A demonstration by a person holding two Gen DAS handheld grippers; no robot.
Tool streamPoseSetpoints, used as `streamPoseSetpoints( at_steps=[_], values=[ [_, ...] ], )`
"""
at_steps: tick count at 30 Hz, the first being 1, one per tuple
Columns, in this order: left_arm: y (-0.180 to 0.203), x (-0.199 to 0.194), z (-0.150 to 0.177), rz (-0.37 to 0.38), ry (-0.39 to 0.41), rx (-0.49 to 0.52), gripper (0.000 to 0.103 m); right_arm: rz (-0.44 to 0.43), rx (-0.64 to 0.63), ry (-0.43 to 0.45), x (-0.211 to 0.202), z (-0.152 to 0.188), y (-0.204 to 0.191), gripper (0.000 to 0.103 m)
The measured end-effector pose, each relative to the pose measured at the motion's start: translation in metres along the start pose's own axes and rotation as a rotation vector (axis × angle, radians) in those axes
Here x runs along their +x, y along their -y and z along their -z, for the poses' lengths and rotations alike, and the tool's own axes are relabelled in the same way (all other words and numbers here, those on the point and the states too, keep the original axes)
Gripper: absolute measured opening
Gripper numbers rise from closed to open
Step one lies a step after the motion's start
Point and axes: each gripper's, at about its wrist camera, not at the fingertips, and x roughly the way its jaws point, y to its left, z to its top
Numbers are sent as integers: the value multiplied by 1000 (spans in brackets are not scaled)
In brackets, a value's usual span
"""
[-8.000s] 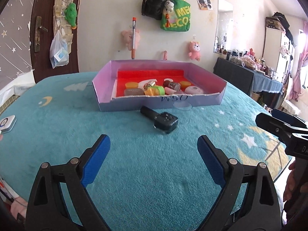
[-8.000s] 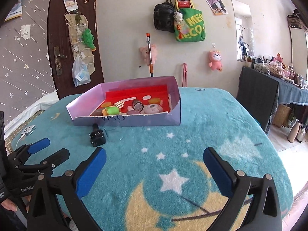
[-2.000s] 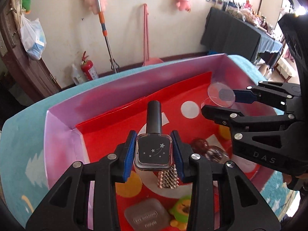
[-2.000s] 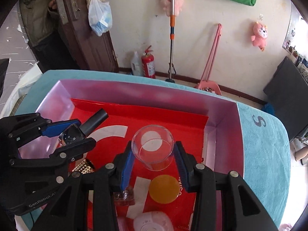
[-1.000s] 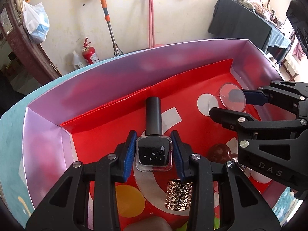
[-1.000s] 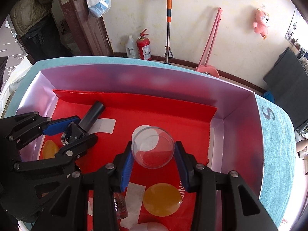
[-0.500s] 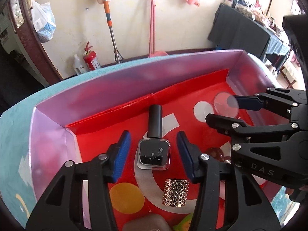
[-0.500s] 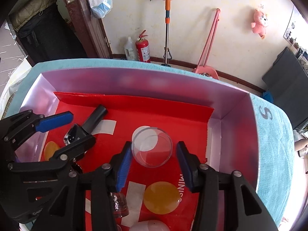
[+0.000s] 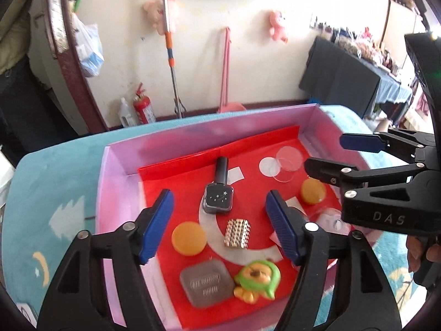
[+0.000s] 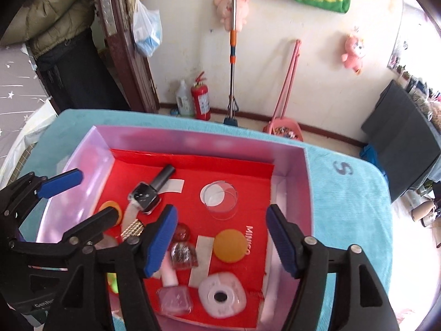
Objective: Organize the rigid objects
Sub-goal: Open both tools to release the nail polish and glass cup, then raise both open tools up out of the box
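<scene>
- Red-lined, lilac-walled box [image 10: 292, 162] on the teal table [image 10: 350, 193] holds everything now; nothing loose on the table that I can see.
- Left gripper [image 9: 219, 218] spread wide, empty, hovering over the dark nail polish bottle [image 9: 219, 197], which lies flat in the far-left part of the box, cap pointing far.
- Right gripper [image 10: 222, 233] also spread wide, empty; the clear glass cup [image 10: 219, 198] sits in the far-right part, apart from both pads.
- Step in hand, imo: clear out of the box. Lift both grippers straight up w/ jaws kept wide (cup looks tippable), no sideways drag.
- Also inside: two orange discs [image 9: 189, 238], studded gold cylinder [image 9: 237, 233], grey tin [image 9: 206, 282], green-hooded figure [image 9: 257, 280], pink bottle [image 10: 175, 295], white round case [image 10: 222, 295].
</scene>
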Motion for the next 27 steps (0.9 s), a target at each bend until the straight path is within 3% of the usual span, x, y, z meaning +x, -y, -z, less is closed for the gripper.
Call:
streamPoseSetpoints(
  at_steps=[10,18,27],
  values=[
    [2,-74,42,-70,209,-74,93,57,-15,185,-59,42,-11,102],
    [-2,-69,77,-117,274,-135,95,103,4,298,-51,90,-7,103],
    [-1,-37,90,-123,311,-120,95,108,25,323,-13,109,-1,103]
  ],
)
